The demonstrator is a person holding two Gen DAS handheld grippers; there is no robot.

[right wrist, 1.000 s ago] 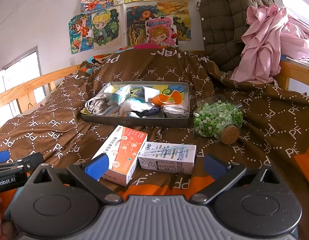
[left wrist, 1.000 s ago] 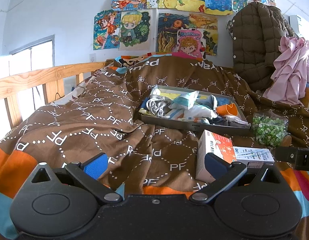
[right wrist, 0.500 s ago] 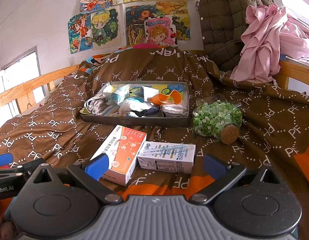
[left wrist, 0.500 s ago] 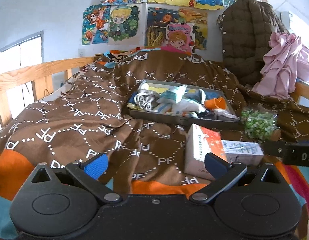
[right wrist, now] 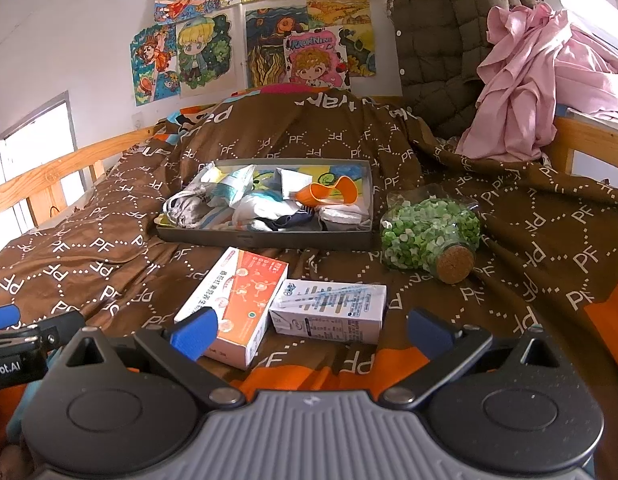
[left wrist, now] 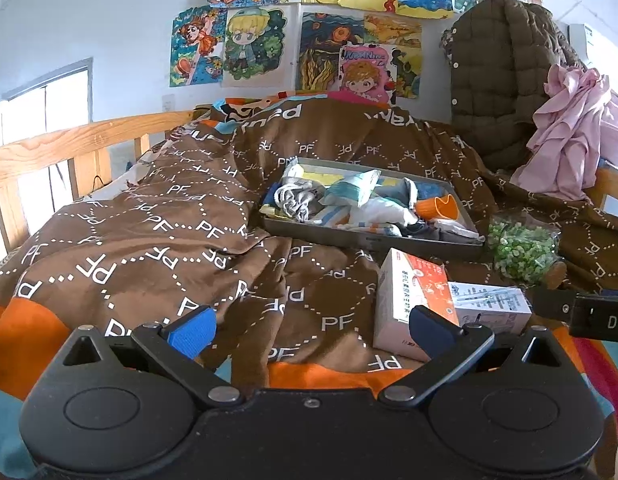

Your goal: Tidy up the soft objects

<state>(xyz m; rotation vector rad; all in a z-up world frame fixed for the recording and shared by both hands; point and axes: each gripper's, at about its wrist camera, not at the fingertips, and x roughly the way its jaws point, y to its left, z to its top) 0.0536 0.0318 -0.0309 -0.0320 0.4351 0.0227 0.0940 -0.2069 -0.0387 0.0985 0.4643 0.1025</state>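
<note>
A grey tray (right wrist: 265, 239) (left wrist: 369, 242) lies on the brown bedspread, heaped with soft things: a grey-white cloth bundle (right wrist: 187, 208) (left wrist: 299, 200), white and striped fabrics (right wrist: 265, 208), a packet (left wrist: 355, 189) and an orange cup (right wrist: 333, 192) (left wrist: 439, 207). In front of it sit an orange-white box (right wrist: 239, 300) (left wrist: 409, 300) and a white carton (right wrist: 333, 312) (left wrist: 489, 306). My left gripper (left wrist: 309, 326) is open and empty, low over the bedspread, left of the boxes. My right gripper (right wrist: 311, 330) is open and empty, just before the two boxes.
A corked glass jar of green pieces (right wrist: 429, 236) (left wrist: 523, 250) lies right of the tray. A wooden bed rail (left wrist: 69, 148) runs along the left. A brown quilted coat (right wrist: 441, 40) and pink cloth (right wrist: 521, 84) hang at the back right. The other gripper shows at each view's edge (right wrist: 13, 344) (left wrist: 589, 316).
The left gripper's view has shifted, so the tray and boxes now sit further right and higher. The right gripper has barely moved. Both stay open and empty.
</note>
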